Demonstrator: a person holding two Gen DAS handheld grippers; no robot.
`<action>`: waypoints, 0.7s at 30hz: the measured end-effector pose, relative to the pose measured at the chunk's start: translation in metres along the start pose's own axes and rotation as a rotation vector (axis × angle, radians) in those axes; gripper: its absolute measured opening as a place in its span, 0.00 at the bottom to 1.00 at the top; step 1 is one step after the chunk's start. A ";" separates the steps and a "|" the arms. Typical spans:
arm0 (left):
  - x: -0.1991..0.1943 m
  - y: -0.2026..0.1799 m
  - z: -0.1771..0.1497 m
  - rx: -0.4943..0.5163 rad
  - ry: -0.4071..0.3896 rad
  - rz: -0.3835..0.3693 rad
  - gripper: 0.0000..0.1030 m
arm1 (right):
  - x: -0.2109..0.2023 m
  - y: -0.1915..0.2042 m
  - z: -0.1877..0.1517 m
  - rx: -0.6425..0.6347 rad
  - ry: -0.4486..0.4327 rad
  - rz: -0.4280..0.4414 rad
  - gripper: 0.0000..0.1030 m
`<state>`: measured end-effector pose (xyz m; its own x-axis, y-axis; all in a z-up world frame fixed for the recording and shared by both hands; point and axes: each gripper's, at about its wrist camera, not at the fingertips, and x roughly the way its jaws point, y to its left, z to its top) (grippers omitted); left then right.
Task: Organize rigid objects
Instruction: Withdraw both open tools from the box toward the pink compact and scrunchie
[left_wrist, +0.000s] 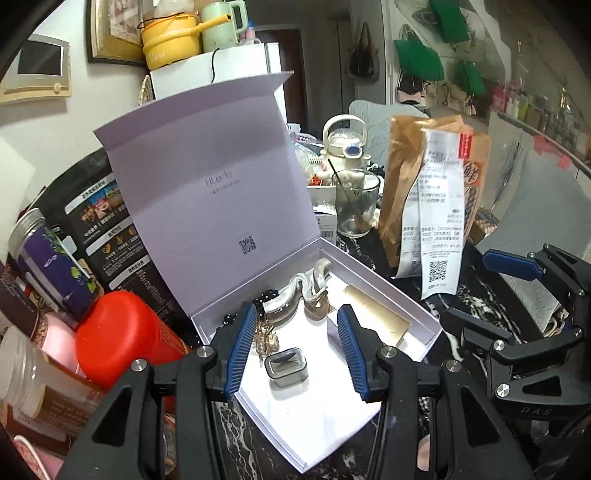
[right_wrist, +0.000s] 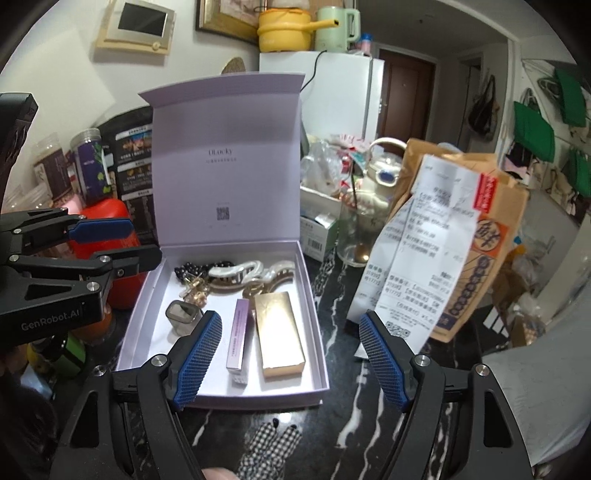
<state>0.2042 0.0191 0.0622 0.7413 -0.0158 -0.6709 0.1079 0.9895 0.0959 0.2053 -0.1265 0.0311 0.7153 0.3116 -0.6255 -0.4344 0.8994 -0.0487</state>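
Only the right wrist view shows the lilac tube (right_wrist: 238, 341) beside the gold box (right_wrist: 277, 332), both in the white box (right_wrist: 320, 354) between its gripper's (right_wrist: 291, 354) wide, empty fingers. Ahead of the left gripper (left_wrist: 295, 354), likewise spread and empty, lie one grey cap (left_wrist: 286, 369) and two pale hair claws (left_wrist: 295, 291).

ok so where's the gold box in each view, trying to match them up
Left wrist: the gold box lies at the right side of the open white box, just beyond the left gripper.
Right wrist: gold box at lower centre, beside the purple tube.
Shared landmark: the grey square cap.
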 end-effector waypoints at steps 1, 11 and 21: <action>-0.003 -0.001 -0.001 -0.001 -0.002 -0.001 0.61 | -0.005 0.000 -0.001 0.000 -0.005 -0.002 0.76; -0.043 -0.015 -0.012 0.007 -0.061 -0.014 0.85 | -0.046 -0.001 -0.012 -0.001 -0.049 -0.023 0.79; -0.061 -0.032 -0.031 0.032 -0.065 -0.079 0.85 | -0.081 -0.002 -0.035 0.001 -0.085 -0.039 0.87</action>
<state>0.1356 -0.0076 0.0773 0.7708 -0.1036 -0.6286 0.1877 0.9798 0.0687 0.1293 -0.1644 0.0546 0.7756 0.3016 -0.5546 -0.4052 0.9115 -0.0710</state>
